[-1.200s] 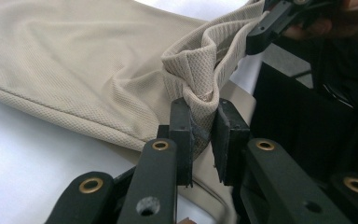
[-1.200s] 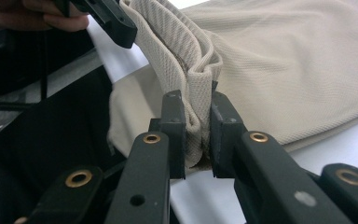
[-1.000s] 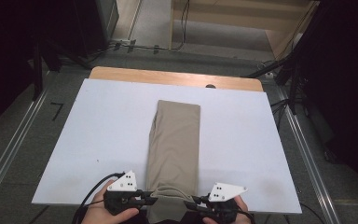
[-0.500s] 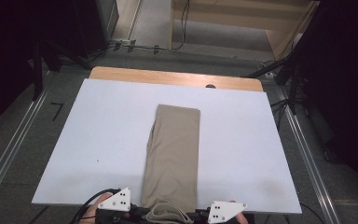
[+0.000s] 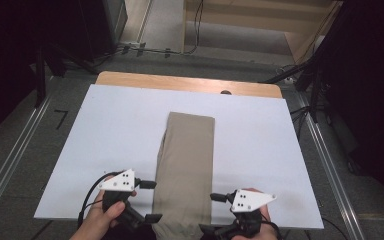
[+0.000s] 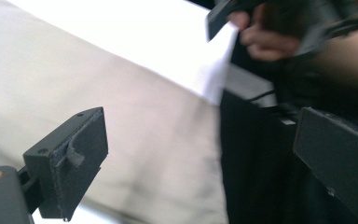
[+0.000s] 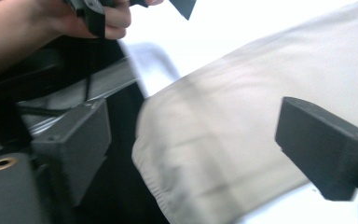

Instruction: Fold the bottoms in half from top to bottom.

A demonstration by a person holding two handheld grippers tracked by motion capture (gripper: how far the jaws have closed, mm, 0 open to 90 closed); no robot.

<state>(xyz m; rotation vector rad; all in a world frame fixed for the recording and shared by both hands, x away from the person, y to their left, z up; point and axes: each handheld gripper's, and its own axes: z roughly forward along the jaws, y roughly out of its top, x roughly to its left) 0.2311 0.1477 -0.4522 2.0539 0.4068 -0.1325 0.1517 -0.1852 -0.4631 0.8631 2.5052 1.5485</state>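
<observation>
Worktop (image 5: pixel 105 130): white, carries folded beige cloth (image 5: pixel 185 165).
Left gripper (image 5: pixel 147 200): jaws just opened, empty.
Right gripper (image 5: pixel 212 212): likewise; cloth released, fold judged done.

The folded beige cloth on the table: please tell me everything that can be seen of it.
The folded beige cloth is a long, narrow strip of plain, soft-looking woven fabric, folded into layers. It lies flat along the middle of the white table, its far end square, its near end hanging a little over the table's front edge, where a gathered hem shows. The left gripper and right gripper flank its near end, jaws open, nothing gripping it.
</observation>
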